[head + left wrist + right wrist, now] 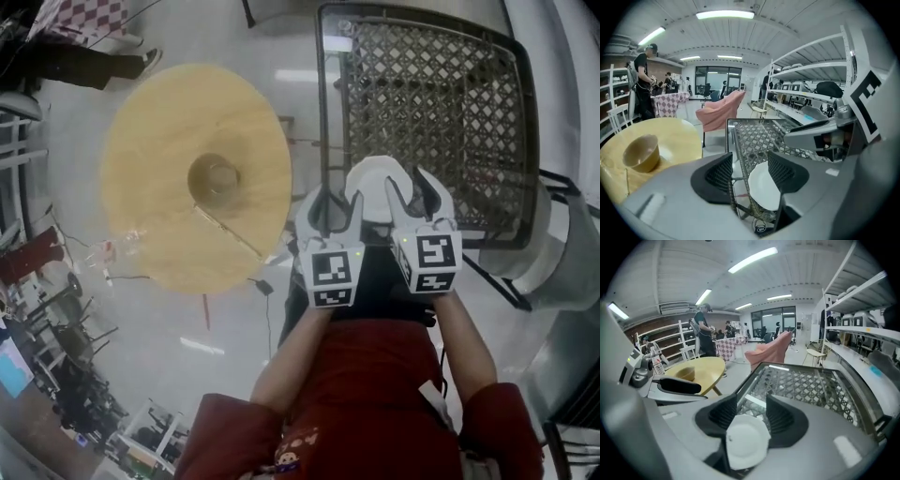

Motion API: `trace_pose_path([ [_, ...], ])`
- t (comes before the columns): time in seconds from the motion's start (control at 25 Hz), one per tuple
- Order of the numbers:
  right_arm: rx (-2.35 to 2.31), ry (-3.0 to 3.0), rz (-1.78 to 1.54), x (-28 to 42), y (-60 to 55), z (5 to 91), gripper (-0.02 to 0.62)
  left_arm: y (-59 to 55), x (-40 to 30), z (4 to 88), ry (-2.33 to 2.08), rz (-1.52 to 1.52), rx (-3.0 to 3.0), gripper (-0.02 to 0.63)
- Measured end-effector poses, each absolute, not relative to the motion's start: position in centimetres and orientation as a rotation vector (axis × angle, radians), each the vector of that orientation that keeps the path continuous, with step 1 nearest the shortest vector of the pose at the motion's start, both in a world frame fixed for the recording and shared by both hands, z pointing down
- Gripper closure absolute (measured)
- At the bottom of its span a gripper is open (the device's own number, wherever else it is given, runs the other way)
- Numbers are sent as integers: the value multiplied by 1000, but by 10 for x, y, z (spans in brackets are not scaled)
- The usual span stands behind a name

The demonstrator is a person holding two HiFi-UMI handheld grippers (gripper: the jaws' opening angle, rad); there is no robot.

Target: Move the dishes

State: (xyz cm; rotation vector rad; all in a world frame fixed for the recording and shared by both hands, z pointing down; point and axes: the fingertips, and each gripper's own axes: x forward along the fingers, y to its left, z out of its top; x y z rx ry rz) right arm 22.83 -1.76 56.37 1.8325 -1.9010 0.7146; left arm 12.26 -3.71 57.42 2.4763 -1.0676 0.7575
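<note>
A white plate (370, 178) lies at the near edge of a dark wire-mesh table (431, 103). My left gripper (335, 208) hangs open just left of the plate, its jaws either side of the mesh table's frame bar; in the left gripper view the plate (764, 187) shows low between the jaws of that gripper (750, 164). My right gripper (414, 195) is open at the plate's right side. In its own view the plate (745, 441) sits beneath the gap of the open right gripper (751, 404). A tan bowl (214, 178) rests on the round wooden table (159, 234) to the left.
A person (642, 79) stands beyond the wooden table. A chair draped in pink cloth (719, 110) is behind the mesh table. White shelving (811, 89) with equipment runs along the right. Chairs and clutter line the floor at left.
</note>
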Motion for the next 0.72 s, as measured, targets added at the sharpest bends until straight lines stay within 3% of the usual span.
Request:
trace_pose_path([
  [0.72, 1858, -2144, 395, 156, -66, 436, 411, -86, 43, 443, -1373, 464, 2593, 360],
])
